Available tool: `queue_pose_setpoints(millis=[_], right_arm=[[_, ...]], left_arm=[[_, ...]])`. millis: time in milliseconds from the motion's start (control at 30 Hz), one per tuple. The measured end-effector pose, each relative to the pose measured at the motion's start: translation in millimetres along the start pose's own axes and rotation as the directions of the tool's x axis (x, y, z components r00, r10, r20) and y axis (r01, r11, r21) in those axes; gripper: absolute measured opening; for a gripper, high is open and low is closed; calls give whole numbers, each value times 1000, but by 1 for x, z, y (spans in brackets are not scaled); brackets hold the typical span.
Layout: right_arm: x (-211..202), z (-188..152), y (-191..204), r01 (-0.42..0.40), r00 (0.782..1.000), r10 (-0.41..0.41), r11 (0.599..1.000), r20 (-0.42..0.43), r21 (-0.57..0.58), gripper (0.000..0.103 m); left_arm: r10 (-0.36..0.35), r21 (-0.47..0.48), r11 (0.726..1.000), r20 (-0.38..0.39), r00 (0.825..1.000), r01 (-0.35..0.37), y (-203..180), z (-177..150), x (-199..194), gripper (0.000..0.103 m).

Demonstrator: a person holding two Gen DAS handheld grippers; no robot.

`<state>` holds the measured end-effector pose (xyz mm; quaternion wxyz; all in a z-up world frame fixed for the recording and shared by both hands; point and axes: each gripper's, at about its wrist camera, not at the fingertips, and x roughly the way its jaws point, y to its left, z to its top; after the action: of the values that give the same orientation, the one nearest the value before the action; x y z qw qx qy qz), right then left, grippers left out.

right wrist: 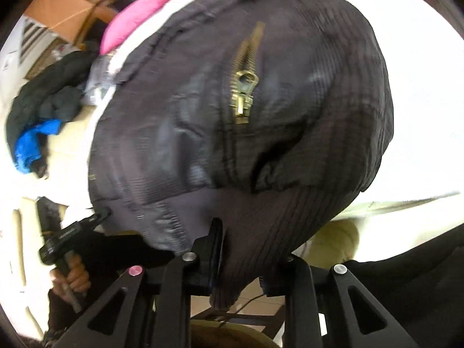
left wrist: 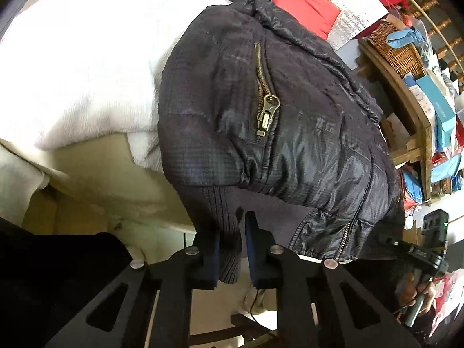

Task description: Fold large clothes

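A dark padded jacket [left wrist: 261, 116] is being shown lying on a white blanket [left wrist: 72, 58], its long axis running away from both cameras: the ribbed hem [left wrist: 229, 249] is hanging nearest over the bed's edge, and the collar end is lying farthest off. A brass pocket zip [left wrist: 265, 98] is seen running along that same axis, its pull pointing toward the hem.

The hem is being clamped by the left tongs [left wrist: 232, 246], whose blue pads [left wrist: 250, 246] are pressed against the ribbed cloth from either side. In the right wrist view the right tongs [right wrist: 240, 249] are likewise being closed on the ribbed hem [right wrist: 261, 226], with one finger hidden under the cloth. The two tongs are being held near each other along the same edge; the left one [right wrist: 72, 229] is seen in a hand [right wrist: 72, 278] at the side.

Red and pink cloth [left wrist: 304, 8] is lying beyond the collar. A wicker basket [left wrist: 397, 46] and boxes are standing on a wooden shelf [left wrist: 411, 110] beside the bed. A dark and blue heap of clothes [right wrist: 37, 121] is lying on the other side.
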<state>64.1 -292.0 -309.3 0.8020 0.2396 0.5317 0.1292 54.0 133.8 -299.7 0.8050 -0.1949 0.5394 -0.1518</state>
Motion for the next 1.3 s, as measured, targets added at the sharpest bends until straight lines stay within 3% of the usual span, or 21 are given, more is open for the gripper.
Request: queue_pose_setpoints(millis=[33, 67, 100, 167, 233, 267, 300, 333, 367, 433, 467, 500, 567, 767, 933, 1133, 1300], right_arm=[[-3, 0, 1, -15, 1000, 15, 1000, 2, -11, 23], [-3, 0, 2, -28, 1000, 28, 1000, -2, -9, 24], [0, 1, -1, -41, 999, 41, 999, -15, 5, 27], [13, 2, -13, -50, 997, 54, 997, -61, 57, 27], [27, 3, -23, -29, 994, 40, 993, -104, 111, 32], [36, 4, -29, -21, 991, 38, 990, -125, 136, 46], [45, 5, -34, -17, 989, 39, 987, -141, 158, 67], [48, 7, -36, -10, 988, 36, 985, -150, 171, 72], [52, 8, -39, -12, 988, 41, 981, -147, 191, 73], [54, 11, -34, -65, 991, 82, 985, -106, 163, 71], [54, 12, -29, -64, 992, 77, 988, -96, 139, 64], [53, 12, -25, -48, 994, 59, 992, -93, 116, 41], [49, 9, -16, -32, 996, 37, 997, -84, 64, 22], [-12, 6, 8, -60, 997, 63, 997, 47, -55, 16], [-61, 15, 30, -96, 981, 117, 986, 157, -139, 16], [-107, 50, 67, -96, 934, 161, 973, 318, -212, 15], [-140, 106, 81, -49, 887, 155, 968, 435, -245, 14]], left_arm=[[13, -9, 1000, -13, 1000, -13, 1, 0, 3, 17], [29, -22, 999, -28, 999, -30, 3, 1, 7, 26], [37, -34, 999, -45, 998, -38, 3, 2, 12, 49], [57, -62, 996, -92, 994, -62, 6, 1, 20, 80], [52, -69, 996, -110, 992, -60, 7, 1, 26, 81], [52, -68, 996, -122, 991, -60, 7, 1, 30, 81], [49, -69, 996, -132, 990, -58, 8, 2, 33, 81], [40, -74, 996, -151, 988, -52, 8, 2, 40, 81], [30, -79, 996, -167, 986, -43, 8, 2, 45, 79], [6, -66, 998, -175, 985, -18, 4, 3, 51, 64], [1, -45, 999, -170, 985, -9, 0, 3, 50, 40], [-4, -16, 1000, -166, 986, 2, -4, 2, 49, 22], [-7, 28, 1000, -141, 990, 11, -11, 0, 42, 10], [-37, 140, 989, -23, 999, 39, -34, 3, -5, 8], [-109, 219, 971, 67, 992, 92, -62, 19, -53, 8], [-192, 303, 943, 155, 969, 138, -96, 69, -103, 8], [-238, 326, 932, 219, 946, 159, -121, 143, -117, 8]])
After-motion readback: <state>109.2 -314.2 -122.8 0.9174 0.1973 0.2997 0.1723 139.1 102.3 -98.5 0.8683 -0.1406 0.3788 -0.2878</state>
